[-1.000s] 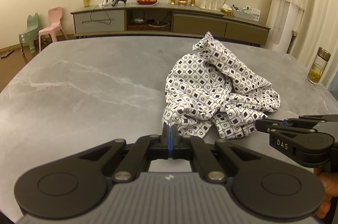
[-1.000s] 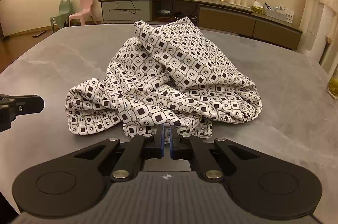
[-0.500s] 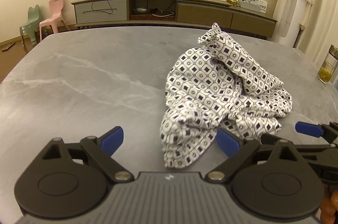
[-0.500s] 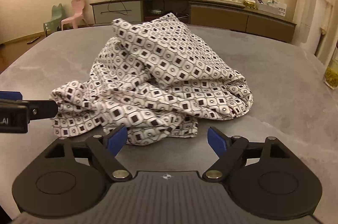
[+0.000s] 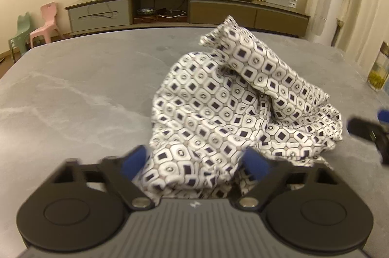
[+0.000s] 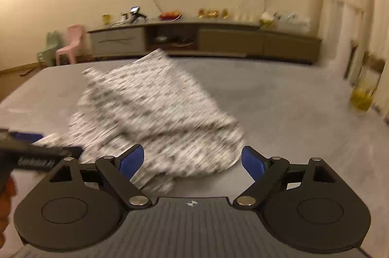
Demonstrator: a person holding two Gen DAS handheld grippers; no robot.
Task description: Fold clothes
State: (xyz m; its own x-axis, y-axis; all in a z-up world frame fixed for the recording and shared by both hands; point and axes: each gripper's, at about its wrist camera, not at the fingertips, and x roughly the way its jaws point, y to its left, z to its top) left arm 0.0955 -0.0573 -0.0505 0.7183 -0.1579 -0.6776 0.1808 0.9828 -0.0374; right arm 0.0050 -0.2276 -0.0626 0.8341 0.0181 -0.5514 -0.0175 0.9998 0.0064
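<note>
Closest in on the left wrist view, the left gripper (image 5: 194, 161) is spread wide, blue pads (image 5: 133, 161) out to both sides, and the near edge of the patterned cloth (image 5: 226, 109) sits right in the gap between them. It isn't pinched on anything though, the cloth is just lying there between the open jaws. Over on the right wrist view the right gripper (image 6: 193, 161) is just as wide open, holding nothing, with the near edge of the cloth (image 6: 155, 112) in front of and partly between its pads. That view is pretty motion-blurred so the print is just a smear.

The cloth is a crumpled white piece with dark squares in octagon outlines, heaped in a mound around the middle of the grey marbled worktop (image 5: 73, 92), with 1 fold poking up at the far side. The other gripper shows up at the edge of each view: the right one at the right edge of the left view, just beside the cloth, and the left one at the left edge of the right view.

Further out, a glass jar (image 5: 379, 65) with something yellow inside stands near the right edge of the worktop. Beyond that there's a long low cabinet (image 5: 184, 7) against the wall, and 2 small plastic chairs, 1 pink (image 5: 45, 22) and 1 green (image 5: 20, 34), off to the left.
</note>
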